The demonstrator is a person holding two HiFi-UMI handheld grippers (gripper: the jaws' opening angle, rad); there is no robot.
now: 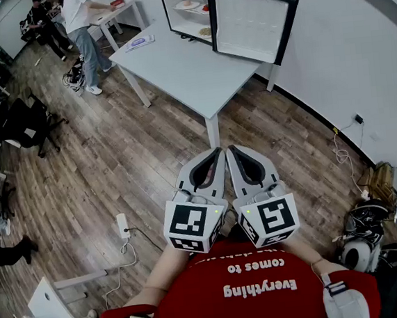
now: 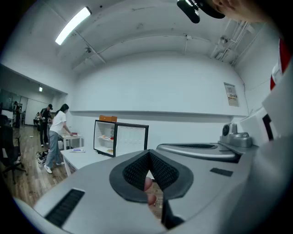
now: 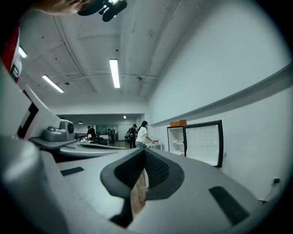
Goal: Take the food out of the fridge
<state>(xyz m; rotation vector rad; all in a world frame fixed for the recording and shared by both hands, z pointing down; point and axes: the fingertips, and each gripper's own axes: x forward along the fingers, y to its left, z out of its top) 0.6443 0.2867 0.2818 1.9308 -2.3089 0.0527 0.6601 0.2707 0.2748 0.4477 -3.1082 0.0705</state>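
Food (image 1: pixel 188 4) sits on plates on the shelves of a small black-framed fridge (image 1: pixel 164 8), which stands at the far end of a white table (image 1: pixel 190 72), close to the wall. Its door (image 1: pixel 252 24) hangs wide open, so we judge the opening done and everything else left. Nothing has been lifted out, and we stand well apart from the table's near corner.

We hold the left gripper (image 1: pixel 217 151) and the right gripper (image 1: pixel 231 150) side by side close to our chest, pointing toward the fridge. Both are clenched, ribbed pads together, with nothing gripped.

Only the head view shows the tabletop from above, with a flat bluish item (image 1: pixel 138 42) near its far left corner and two shelves inside the fridge. The two gripper views look level across the room and show what the head view cuts off: an orange box (image 2: pixel 108 119) on top of the fridge, and the ceiling lights. A person (image 2: pixel 57 137) in a white top stands at a smaller table beyond ours.
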